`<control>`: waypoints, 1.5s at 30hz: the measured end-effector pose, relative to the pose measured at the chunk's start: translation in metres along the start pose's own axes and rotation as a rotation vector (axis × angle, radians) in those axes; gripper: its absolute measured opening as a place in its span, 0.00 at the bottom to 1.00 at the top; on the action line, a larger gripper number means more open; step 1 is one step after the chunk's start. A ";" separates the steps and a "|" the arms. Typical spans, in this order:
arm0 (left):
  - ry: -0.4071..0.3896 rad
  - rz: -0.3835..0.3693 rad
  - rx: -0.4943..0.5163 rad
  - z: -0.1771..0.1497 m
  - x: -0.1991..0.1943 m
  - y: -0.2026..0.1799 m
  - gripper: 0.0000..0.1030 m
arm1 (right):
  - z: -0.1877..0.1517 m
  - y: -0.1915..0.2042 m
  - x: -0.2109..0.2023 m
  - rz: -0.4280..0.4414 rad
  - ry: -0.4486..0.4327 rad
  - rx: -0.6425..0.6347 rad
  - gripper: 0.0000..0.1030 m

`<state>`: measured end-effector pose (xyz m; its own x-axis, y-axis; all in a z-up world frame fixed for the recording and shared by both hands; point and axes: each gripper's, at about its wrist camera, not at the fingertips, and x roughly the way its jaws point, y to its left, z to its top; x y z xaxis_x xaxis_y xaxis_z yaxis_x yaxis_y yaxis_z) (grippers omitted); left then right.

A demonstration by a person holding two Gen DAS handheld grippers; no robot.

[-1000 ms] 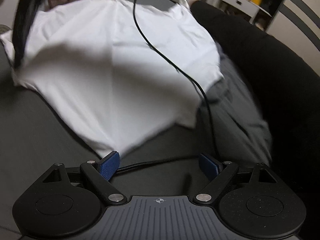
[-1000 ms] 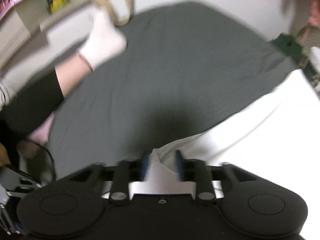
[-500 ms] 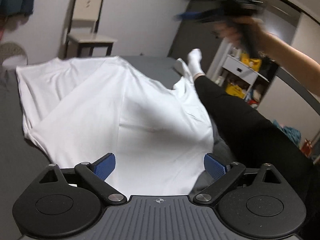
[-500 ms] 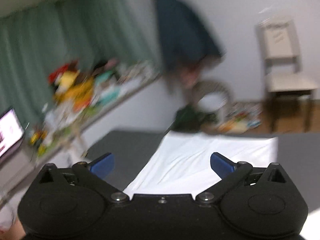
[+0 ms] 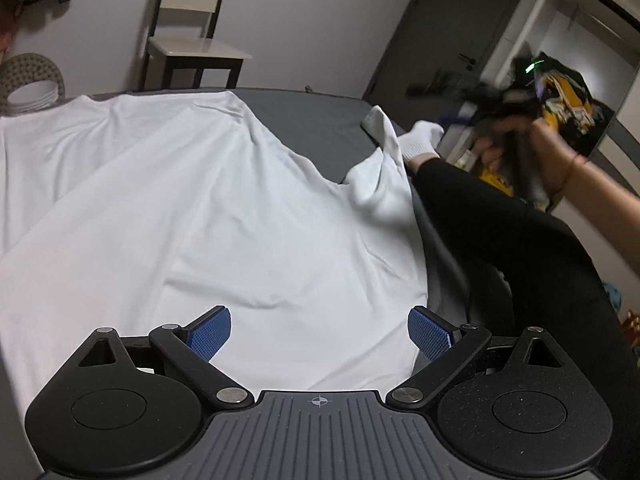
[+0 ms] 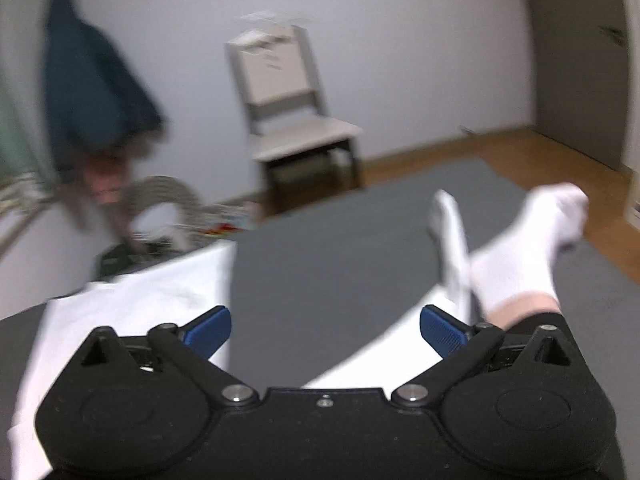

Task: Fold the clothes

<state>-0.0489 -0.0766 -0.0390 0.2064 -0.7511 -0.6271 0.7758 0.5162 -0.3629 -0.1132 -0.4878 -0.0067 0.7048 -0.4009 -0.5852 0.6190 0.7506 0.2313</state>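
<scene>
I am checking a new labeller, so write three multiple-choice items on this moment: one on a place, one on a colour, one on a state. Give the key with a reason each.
1. Where does the white garment lie?
A. Spread on the grey bed
B. Draped over the chair
C. On the wooden floor

2. What colour are the pads of the left gripper?
A. Red
B. Blue
C. Green

3. How does the right gripper stand?
A. Shut on the garment
B. Shut on a sock
C. Open, holding nothing

Key:
1 A: the left wrist view shows the cloth spread across the grey bed, with the chair standing bare behind it.
2 B: both pads are plainly blue.
3 C: the right wrist view shows its fingers wide apart with only bed and cloth beyond them.
</scene>
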 end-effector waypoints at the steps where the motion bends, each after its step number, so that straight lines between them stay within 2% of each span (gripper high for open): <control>1: -0.016 0.001 -0.022 -0.002 0.004 -0.001 0.93 | 0.001 -0.008 0.015 -0.019 -0.008 0.013 0.75; 4: -0.082 -0.032 -0.060 -0.008 0.014 -0.003 0.93 | 0.013 -0.038 0.046 -0.049 -0.043 0.046 0.75; 8: -0.171 -0.006 -0.085 -0.013 0.030 -0.003 0.93 | 0.032 -0.064 0.074 -0.060 -0.101 -0.010 0.75; 12: -0.224 -0.016 -0.182 -0.014 0.044 0.006 0.93 | 0.043 -0.084 0.106 -0.109 -0.079 -0.082 0.66; 15: -0.246 -0.043 -0.248 -0.012 0.054 0.011 0.93 | 0.046 -0.094 0.120 -0.154 -0.044 -0.066 0.62; 17: -0.249 -0.053 -0.260 -0.011 0.061 0.010 0.93 | 0.046 -0.104 0.135 -0.138 -0.006 -0.023 0.49; 18: -0.247 -0.054 -0.263 -0.010 0.064 0.009 0.93 | 0.047 -0.110 0.141 -0.115 0.014 0.005 0.36; 19: -0.241 -0.051 -0.264 -0.009 0.069 0.007 0.93 | 0.046 -0.114 0.144 -0.093 0.027 0.029 0.18; 20: -0.234 -0.047 -0.266 -0.008 0.074 0.005 0.93 | 0.046 -0.118 0.147 -0.071 0.034 0.051 0.08; 21: -0.227 -0.048 -0.268 -0.007 0.078 0.004 0.93 | 0.045 -0.121 0.149 -0.048 0.042 0.073 0.05; 27: -0.220 -0.062 -0.273 -0.006 0.086 -0.007 0.93 | 0.041 -0.120 0.131 0.130 -0.023 0.093 0.05; 31: -0.222 -0.074 -0.274 -0.009 0.083 -0.013 0.93 | 0.025 -0.079 0.132 0.269 0.033 -0.067 0.07; 33: -0.222 -0.066 -0.261 -0.011 0.079 -0.017 0.93 | 0.020 -0.059 0.133 0.319 0.061 -0.108 0.07; 36: -0.228 -0.054 -0.254 -0.013 0.073 -0.020 0.93 | 0.023 -0.050 0.129 0.281 0.033 -0.107 0.06; 38: -0.231 -0.054 -0.264 -0.016 0.070 -0.020 0.93 | 0.029 -0.059 0.122 0.247 -0.022 -0.056 0.04; 42: -0.228 -0.052 -0.267 -0.017 0.068 -0.020 0.93 | 0.045 -0.106 0.084 0.186 -0.201 0.154 0.02; 45: -0.231 -0.062 -0.265 -0.017 0.070 -0.019 0.93 | 0.047 -0.148 0.056 0.063 -0.244 0.270 0.02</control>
<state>-0.0597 -0.1318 -0.0875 0.3167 -0.8421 -0.4365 0.6157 0.5326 -0.5808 -0.1497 -0.6457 -0.0373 0.7863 -0.4958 -0.3686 0.6178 0.6251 0.4771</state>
